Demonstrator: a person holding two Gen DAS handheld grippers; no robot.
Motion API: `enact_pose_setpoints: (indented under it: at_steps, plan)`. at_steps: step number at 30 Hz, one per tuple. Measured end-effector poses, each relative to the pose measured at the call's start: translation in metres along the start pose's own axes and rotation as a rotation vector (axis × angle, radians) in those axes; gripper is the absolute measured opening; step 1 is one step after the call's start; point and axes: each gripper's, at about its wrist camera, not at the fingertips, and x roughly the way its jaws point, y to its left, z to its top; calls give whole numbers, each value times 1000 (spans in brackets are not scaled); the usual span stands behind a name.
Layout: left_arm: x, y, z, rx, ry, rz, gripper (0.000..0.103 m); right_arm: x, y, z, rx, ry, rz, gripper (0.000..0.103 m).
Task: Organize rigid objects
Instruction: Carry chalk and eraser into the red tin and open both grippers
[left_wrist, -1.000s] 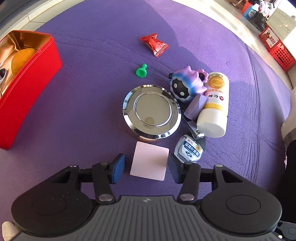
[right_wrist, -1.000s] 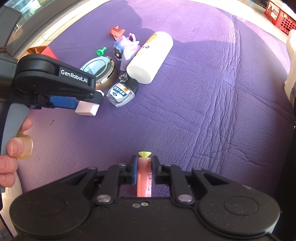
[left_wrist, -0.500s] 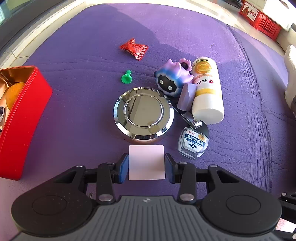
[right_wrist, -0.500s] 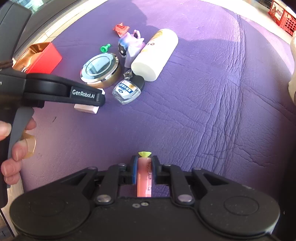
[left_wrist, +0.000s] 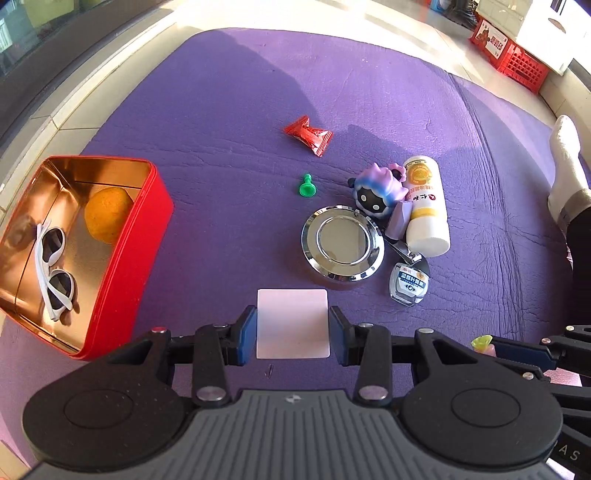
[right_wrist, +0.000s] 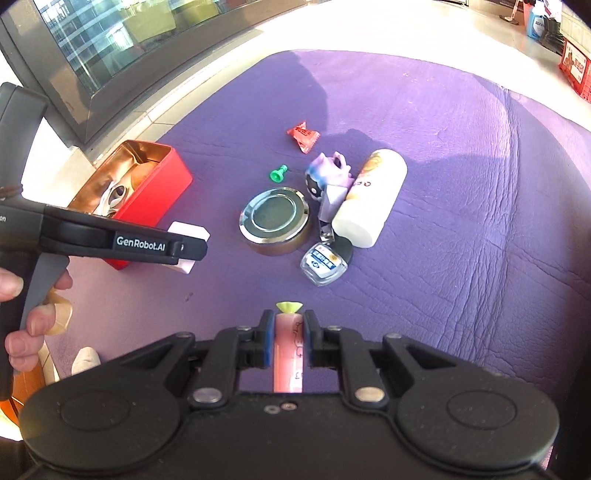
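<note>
red tin (left_wrist: 110, 280), far left on the purple mat (left_wrist: 229, 122): open, holding white sunglasses (left_wrist: 51, 269) and an orange ball (left_wrist: 108, 214).

left hand-held gripper (left_wrist: 292, 334): a second ago its jaws stood spread either side of the pale pink block (left_wrist: 292, 323) lying on the mat; now they pinch the block's two side faces, and the block has come up off the mat, seen hanging clear of it in the right wrist view (right_wrist: 184, 243). judgement: pick done, carry to the tin is the step in hand.

centre: chrome round tin (left_wrist: 342, 243), green peg (left_wrist: 307, 186), red candy wrapper (left_wrist: 308, 134), purple toy (left_wrist: 380, 188), white bottle (left_wrist: 424, 206), small clear bottle (left_wrist: 408, 284) unmoved, not yet sorted.

right hand-held gripper (right_wrist: 289, 341): pressed together on a pink tube (right_wrist: 288, 354) with a yellow-green tip, as before; raised too. judgement: both items likely bound for the tin.
</note>
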Motion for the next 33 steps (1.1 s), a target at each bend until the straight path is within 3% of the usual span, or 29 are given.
enact_pose_setpoints:
  at_steps: [9, 17, 26, 33]
  plan:
    - [-73, 44, 18, -23, -84, 34, 40, -26, 57, 59, -102, -74, 83, 14]
    - [-109, 100, 26, -96, -160, 83, 40, -25, 116, 109, -216, -123, 117, 14]
    - [-107, 181, 32, -268, -217, 118, 40, 11, 170, 142, -276, -125, 153, 14]
    - [-73, 227, 34, -327, -192, 161, 40, 61, 209, 155, -315, -86, 176, 14]
